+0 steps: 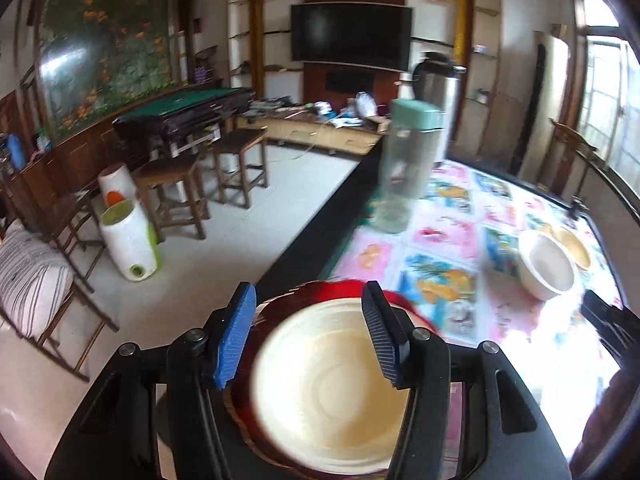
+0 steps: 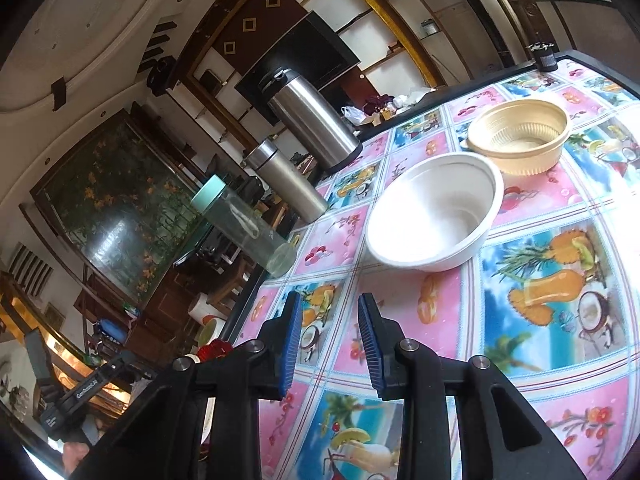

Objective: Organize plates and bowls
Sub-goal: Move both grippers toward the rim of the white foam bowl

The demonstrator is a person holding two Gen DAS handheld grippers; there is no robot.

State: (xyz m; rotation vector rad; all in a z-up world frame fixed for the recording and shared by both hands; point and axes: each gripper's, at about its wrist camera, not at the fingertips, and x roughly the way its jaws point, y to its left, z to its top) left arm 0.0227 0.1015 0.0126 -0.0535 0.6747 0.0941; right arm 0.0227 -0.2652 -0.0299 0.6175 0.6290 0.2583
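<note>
The left tool hovers open over a cream bowl nested on a red plate at the surface edge. The right tool, also apart and empty, faces the white bowl; grip its near rim squarely (it looks light) before stacking.

2 black hand-held grippers w/ ribbed blue pads, silver screws.
</note>
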